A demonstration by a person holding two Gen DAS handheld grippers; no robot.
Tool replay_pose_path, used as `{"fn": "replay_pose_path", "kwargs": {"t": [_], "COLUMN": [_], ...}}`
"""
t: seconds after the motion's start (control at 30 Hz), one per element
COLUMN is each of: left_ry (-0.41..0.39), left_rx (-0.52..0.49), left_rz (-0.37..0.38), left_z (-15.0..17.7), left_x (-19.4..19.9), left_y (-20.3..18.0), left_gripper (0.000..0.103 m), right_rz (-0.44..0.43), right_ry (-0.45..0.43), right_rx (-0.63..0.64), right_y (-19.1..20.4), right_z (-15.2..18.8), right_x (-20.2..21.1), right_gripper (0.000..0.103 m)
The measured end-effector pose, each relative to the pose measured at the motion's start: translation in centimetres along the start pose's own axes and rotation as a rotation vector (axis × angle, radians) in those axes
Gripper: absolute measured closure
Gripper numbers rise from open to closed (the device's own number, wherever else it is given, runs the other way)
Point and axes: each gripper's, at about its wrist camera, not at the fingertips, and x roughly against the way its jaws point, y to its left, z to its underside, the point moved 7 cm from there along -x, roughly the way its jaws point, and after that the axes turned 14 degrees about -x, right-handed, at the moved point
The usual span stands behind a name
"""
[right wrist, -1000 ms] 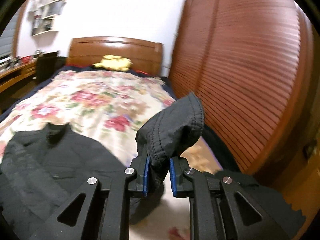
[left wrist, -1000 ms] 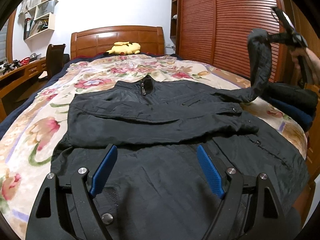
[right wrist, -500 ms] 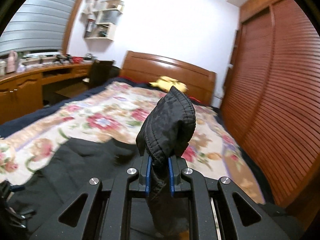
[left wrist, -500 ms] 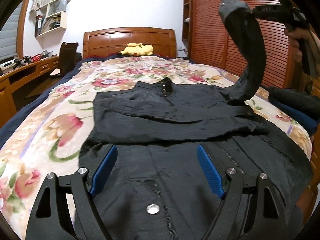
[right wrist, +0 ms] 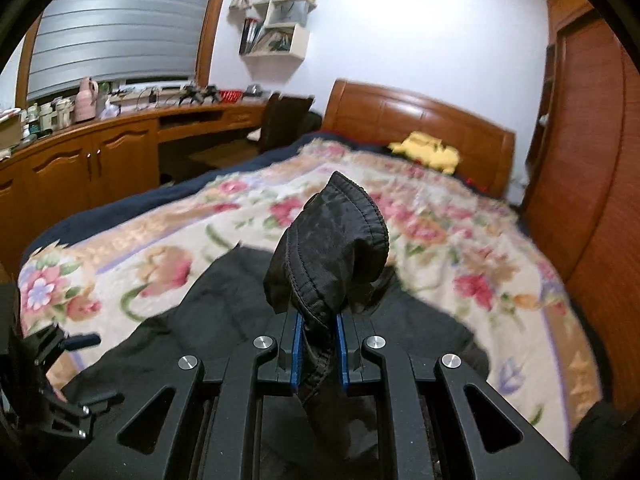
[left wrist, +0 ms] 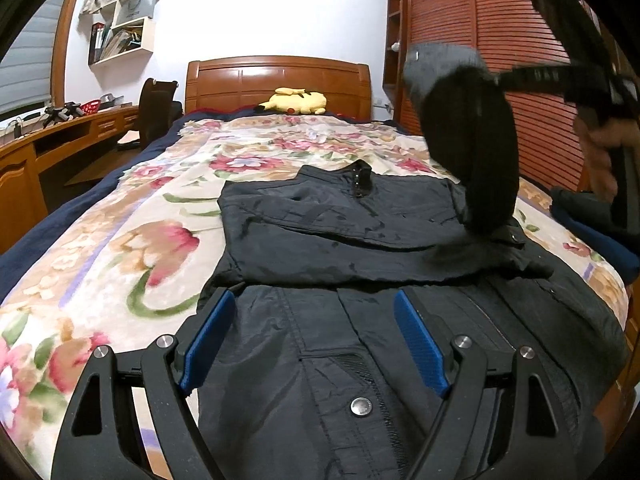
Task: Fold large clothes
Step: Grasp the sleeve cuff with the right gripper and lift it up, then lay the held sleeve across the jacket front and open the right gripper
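Note:
A black jacket [left wrist: 360,232] lies spread on the floral bedspread [left wrist: 132,240], collar toward the headboard, with one sleeve folded across its chest. My left gripper [left wrist: 316,336] is open and empty, low over the jacket's lower front. My right gripper [right wrist: 318,344] is shut on the cuff of the other sleeve [right wrist: 332,240] and holds it up over the jacket. In the left wrist view that raised sleeve [left wrist: 468,140] hangs at the right, above the jacket's right shoulder.
A wooden headboard [left wrist: 280,80] and a yellow plush toy [left wrist: 296,100] are at the far end. A slatted wooden wardrobe [left wrist: 460,24] runs along the right. A desk [right wrist: 120,136] and chair [left wrist: 156,108] stand left. Dark folded clothes [left wrist: 592,220] lie at the bed's right edge.
My right gripper has swung the held sleeve up and leftward, from beside the wardrobe to over the jacket. My left gripper has shifted left along the hem and stays open.

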Motion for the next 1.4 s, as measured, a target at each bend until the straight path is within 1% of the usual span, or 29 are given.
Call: {"fn": "replay_pose_path", "kwargs": {"t": [0.1, 0.13, 0.17, 0.2, 0.27, 0.3, 0.33, 0.4, 0.5, 0.63, 0.87, 0.93, 1.07, 1.2, 1.33, 1.37, 1.4], "left_ry": [-0.002, -0.003, -0.004, -0.005, -0.005, -0.005, -0.004, -0.006, -0.006, -0.007, -0.002, 0.001, 0.006, 0.013, 0.016, 0.016, 0.015], "left_rx": [0.006, 0.006, 0.006, 0.005, 0.004, 0.005, 0.005, 0.004, 0.005, 0.011, 0.013, 0.015, 0.015, 0.026, 0.034, 0.033, 0.031], "left_rz": [-0.001, -0.002, -0.002, -0.004, -0.006, -0.006, -0.007, -0.012, -0.016, -0.02, -0.027, -0.03, -0.039, -0.045, -0.044, -0.046, -0.048], "left_z": [-0.1, -0.1, -0.1, -0.1, -0.1, -0.1, -0.1, -0.1, 0.0, -0.1, 0.0, 0.1, 0.3, 0.5, 0.7, 0.7, 0.8], "left_x": [0.0, 0.0, 0.0, 0.0, 0.0, -0.1, -0.1, 0.0, 0.1, 0.2, 0.0, 0.0, 0.0, -0.1, -0.2, -0.1, -0.1], "left_y": [0.2, 0.1, 0.2, 0.2, 0.2, 0.2, 0.2, 0.1, 0.2, 0.3, 0.5, 0.7, 1.0, 1.7, 2.1, 2.1, 2.2], "left_gripper": [0.021, 0.021, 0.021, 0.021, 0.021, 0.021, 0.021, 0.021, 0.021, 0.021, 0.021, 0.021, 0.021, 0.021, 0.021, 0.021, 0.021], "right_rz": [-0.037, -0.04, -0.04, -0.043, -0.054, -0.059, -0.067, -0.07, -0.028, 0.013, 0.007, -0.004, -0.058, -0.103, -0.116, -0.124, -0.137], "right_ry": [0.043, 0.05, 0.056, 0.064, 0.064, 0.052, 0.042, 0.03, 0.034, 0.082, 0.148, 0.173, 0.21, 0.249, 0.282, 0.29, 0.299], "right_rx": [-0.03, -0.036, -0.043, -0.051, -0.059, -0.065, -0.071, -0.065, -0.041, -0.043, -0.143, -0.183, -0.261, -0.291, -0.278, -0.277, -0.273], "right_y": [-0.5, -0.5, -0.6, -0.8, -0.6, -0.7, -0.5, -0.5, -0.6, -0.7, -0.3, 0.1, 1.5, 3.6, 5.5, 5.8, 6.3], "right_z": [0.4, -0.1, -0.9, -1.0, -1.1, -1.4, -1.3, -1.5, -0.6, 1.9, 3.3, 3.5, 3.7, 3.7, 3.9, 3.9, 4.0], "right_x": [-0.9, -1.1, -1.5, -1.6, -0.5, -0.2, -0.1, 0.1, -0.5, -2.5, -7.7, -9.6, -12.7, -15.3, -17.2, -17.5, -17.8], "right_gripper": [0.089, 0.083, 0.081, 0.075, 0.065, 0.054, 0.048, 0.046, 0.045, 0.045, 0.045, 0.045, 0.045, 0.045, 0.046, 0.048, 0.06]}}
